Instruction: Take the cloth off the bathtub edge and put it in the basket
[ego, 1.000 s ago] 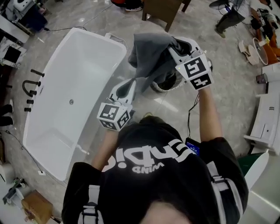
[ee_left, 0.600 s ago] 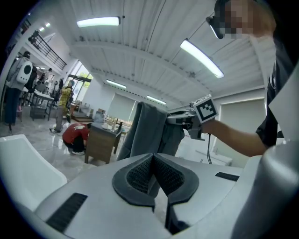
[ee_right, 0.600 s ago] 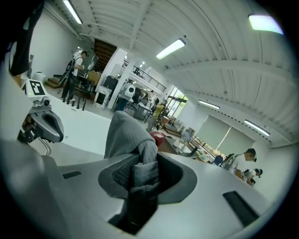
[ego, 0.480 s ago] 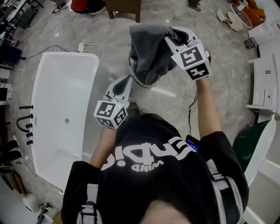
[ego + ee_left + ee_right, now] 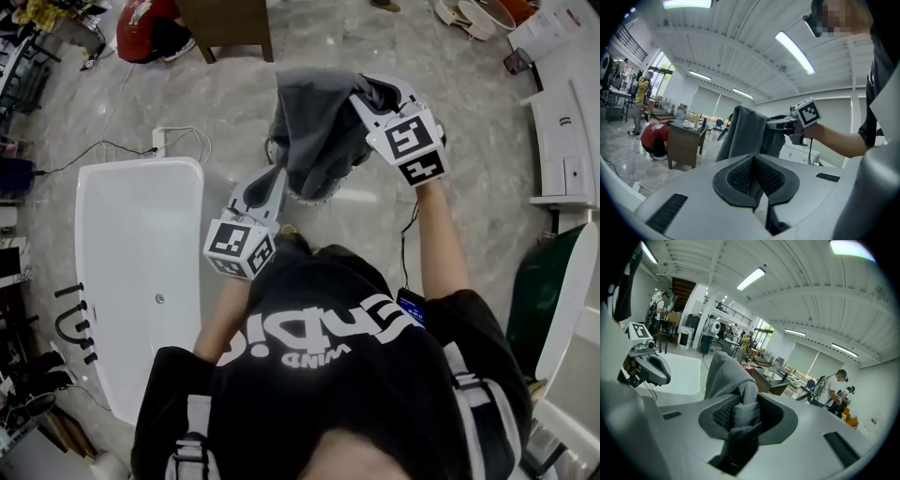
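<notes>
My right gripper is shut on a grey cloth and holds it up in the air. The cloth hangs in folds from its jaws. Under the cloth, part of the round basket shows on the floor. My left gripper is lower and to the left, close to the cloth's bottom edge, its jaws shut with nothing between them. The white bathtub stands on the floor at the left. In the left gripper view the cloth hangs from the right gripper.
A wooden table and a crouching person in red are at the top. A power strip with a cable lies by the tub's end. Black tap parts sit left of the tub. White fixtures and a green tub line the right.
The view has swung away from the bathtub, which now lies further left. The cloth stays in the right gripper above the basket. The left gripper, earlier at the cloth's lower end, is now just clear of it.
</notes>
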Demonstrator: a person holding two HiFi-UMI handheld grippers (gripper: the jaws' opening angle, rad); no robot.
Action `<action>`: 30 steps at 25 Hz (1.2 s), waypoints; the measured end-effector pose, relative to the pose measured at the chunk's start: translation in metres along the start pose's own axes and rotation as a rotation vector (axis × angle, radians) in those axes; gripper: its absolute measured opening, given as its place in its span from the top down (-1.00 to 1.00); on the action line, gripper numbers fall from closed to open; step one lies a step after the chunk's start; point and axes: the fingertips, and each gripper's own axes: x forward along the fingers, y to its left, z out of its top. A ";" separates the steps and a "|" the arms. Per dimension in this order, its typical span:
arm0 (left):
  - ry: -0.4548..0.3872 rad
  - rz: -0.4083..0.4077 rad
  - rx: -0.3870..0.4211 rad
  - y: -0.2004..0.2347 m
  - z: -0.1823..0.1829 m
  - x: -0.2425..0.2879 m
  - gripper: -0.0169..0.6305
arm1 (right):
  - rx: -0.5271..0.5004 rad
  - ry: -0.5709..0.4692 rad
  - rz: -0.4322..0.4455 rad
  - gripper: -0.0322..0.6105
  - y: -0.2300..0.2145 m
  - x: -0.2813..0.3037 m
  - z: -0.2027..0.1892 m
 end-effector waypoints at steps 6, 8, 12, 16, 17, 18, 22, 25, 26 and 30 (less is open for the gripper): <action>0.016 -0.023 0.013 0.019 0.010 0.027 0.91 | 0.011 0.020 -0.011 0.57 -0.015 0.022 -0.008; 0.017 -0.011 0.009 0.024 0.012 0.035 0.91 | 0.010 0.024 0.004 0.57 -0.019 0.028 -0.012; 0.013 0.021 -0.008 0.032 0.012 0.047 0.91 | 0.013 0.034 0.036 0.57 -0.023 0.044 -0.025; 0.030 0.049 -0.027 0.044 0.002 0.061 0.91 | 0.022 0.048 0.073 0.57 -0.022 0.061 -0.043; 0.036 0.058 -0.034 0.047 -0.001 0.065 0.91 | 0.026 0.050 0.083 0.57 -0.021 0.066 -0.048; 0.043 0.065 -0.040 0.050 -0.004 0.069 0.91 | 0.030 0.054 0.093 0.57 -0.020 0.070 -0.054; 0.070 0.080 -0.068 0.069 -0.025 0.087 0.91 | 0.067 0.083 0.122 0.57 -0.007 0.094 -0.088; 0.095 0.077 -0.096 0.081 -0.049 0.100 0.91 | 0.108 0.134 0.159 0.57 0.014 0.113 -0.127; 0.105 0.075 -0.107 0.085 -0.059 0.105 0.91 | 0.120 0.153 0.172 0.57 0.023 0.118 -0.141; 0.136 0.093 -0.157 0.104 -0.103 0.123 0.91 | 0.168 0.217 0.209 0.57 0.057 0.145 -0.201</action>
